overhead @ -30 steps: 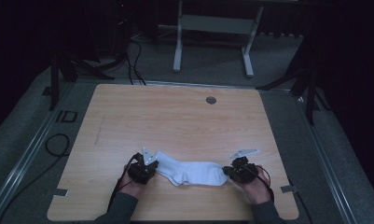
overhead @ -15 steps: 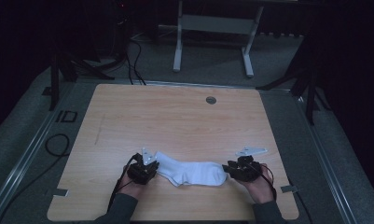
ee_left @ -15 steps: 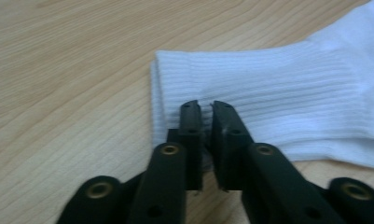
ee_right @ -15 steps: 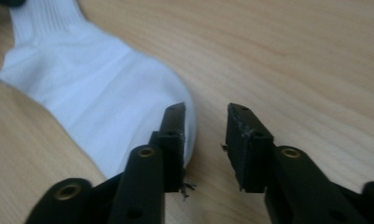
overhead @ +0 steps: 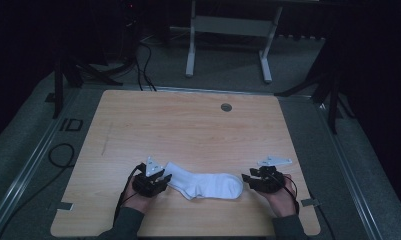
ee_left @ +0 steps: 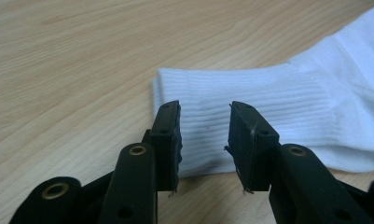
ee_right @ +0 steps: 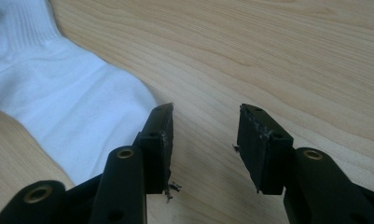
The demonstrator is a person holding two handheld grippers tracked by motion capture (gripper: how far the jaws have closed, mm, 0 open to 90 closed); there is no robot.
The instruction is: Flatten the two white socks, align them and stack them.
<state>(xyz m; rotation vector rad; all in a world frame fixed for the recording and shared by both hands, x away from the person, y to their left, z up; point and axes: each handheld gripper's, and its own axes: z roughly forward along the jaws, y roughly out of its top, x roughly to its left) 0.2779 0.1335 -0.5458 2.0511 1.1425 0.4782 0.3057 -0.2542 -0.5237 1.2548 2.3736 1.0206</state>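
The sock [overhead: 204, 184] lies flat near the table's [overhead: 188, 130] front edge, between both grippers. The left gripper [ee_left: 204, 135] has just been opening above the cuff, nothing pinched; the right gripper [ee_right: 204, 140], also just opening, stands beside the toe (over bare wood). Either could snag the knit while drawing away, rumpling it.

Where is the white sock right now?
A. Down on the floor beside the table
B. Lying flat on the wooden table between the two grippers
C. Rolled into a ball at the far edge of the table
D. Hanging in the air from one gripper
B: the sock lies flat on the table, with the left gripper at its ribbed cuff end and the right gripper at its toe end, both sets of jaws apart and not pinching it.
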